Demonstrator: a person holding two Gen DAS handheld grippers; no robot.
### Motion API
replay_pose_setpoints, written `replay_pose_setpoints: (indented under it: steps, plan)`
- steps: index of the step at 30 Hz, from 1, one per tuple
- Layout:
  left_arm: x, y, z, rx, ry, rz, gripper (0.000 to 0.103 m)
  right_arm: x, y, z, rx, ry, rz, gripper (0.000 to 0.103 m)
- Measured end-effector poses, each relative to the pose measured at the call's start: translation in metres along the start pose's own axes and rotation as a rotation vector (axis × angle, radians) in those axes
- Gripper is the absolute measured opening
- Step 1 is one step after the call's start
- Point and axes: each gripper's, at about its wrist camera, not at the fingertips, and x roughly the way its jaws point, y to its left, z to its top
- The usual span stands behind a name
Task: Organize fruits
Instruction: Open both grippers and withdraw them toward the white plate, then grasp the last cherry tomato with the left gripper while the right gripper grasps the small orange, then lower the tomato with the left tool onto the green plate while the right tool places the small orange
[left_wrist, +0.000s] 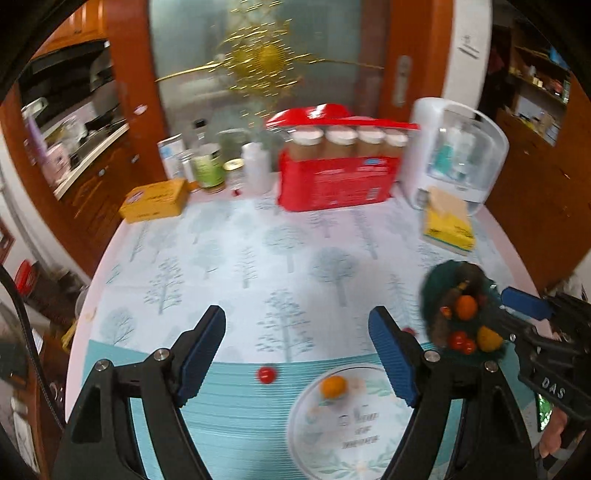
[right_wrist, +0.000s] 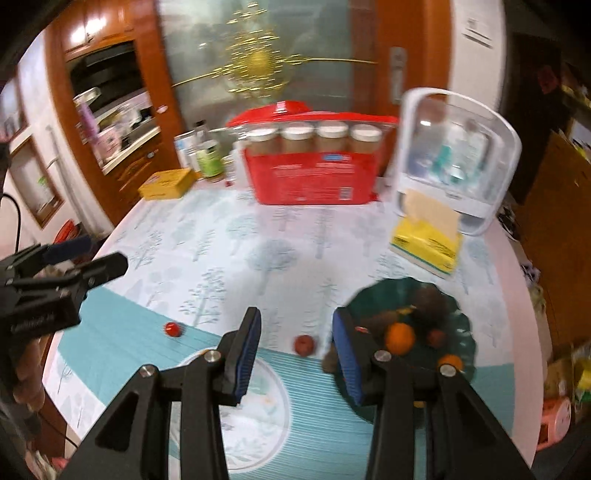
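Left tongs (left_wrist: 297, 356) hanging wide open, empty; right tongs (right_wrist: 295, 354) narrower, also empty. We're seeing a cherry tomato (left_wrist: 266, 374) lower centre, an orange (left_wrist: 333, 386) on the plate (left_wrist: 369, 424), more in the green bowl (right_wrist: 424, 295). Tomato looks small, slick, squashy: we're gripping across its middle, gently.

Home dining area: tabletop (left_wrist: 258, 258) with tree-print cloth, wooden kitchen hatch (left_wrist: 74, 122) left of it, frosted-glass door (left_wrist: 258, 55) behind.

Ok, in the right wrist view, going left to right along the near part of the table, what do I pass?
Left gripper → small red fruit → white plate → reddish fruit → dark green bowl holding fruit.
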Motion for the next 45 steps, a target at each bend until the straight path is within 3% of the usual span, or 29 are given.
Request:
replay_pose_setpoints:
  steps: [11,22,26,31,36,38,45]
  plan:
    - [0.081,0.05,-0.042,-0.036,0.177,0.069,0.079,0.082,0.059,-0.017,-0.069,0.156,0.11,0.041]
    - [0.164,0.053,-0.082,-0.049,0.333,0.017,0.079,0.166,0.083,-0.067,-0.026,0.337,0.172,0.041]
    - [0.183,0.048,-0.093,-0.039,0.36,-0.012,0.075,0.179,0.087,-0.076,-0.029,0.354,0.169,0.041]
    - [0.195,0.043,-0.099,-0.047,0.377,-0.042,0.061,0.186,0.093,-0.079,-0.039,0.343,0.184,0.041]
    - [0.197,0.036,-0.103,-0.037,0.361,-0.052,0.032,0.193,0.1,-0.081,-0.083,0.347,0.162,0.041]
    - [0.195,0.038,-0.104,-0.05,0.351,-0.065,0.027,0.192,0.101,-0.082,-0.093,0.328,0.157,0.038]
    - [0.187,0.039,-0.111,-0.088,0.345,-0.081,0.026,0.189,0.099,-0.084,-0.09,0.311,0.16,0.037]
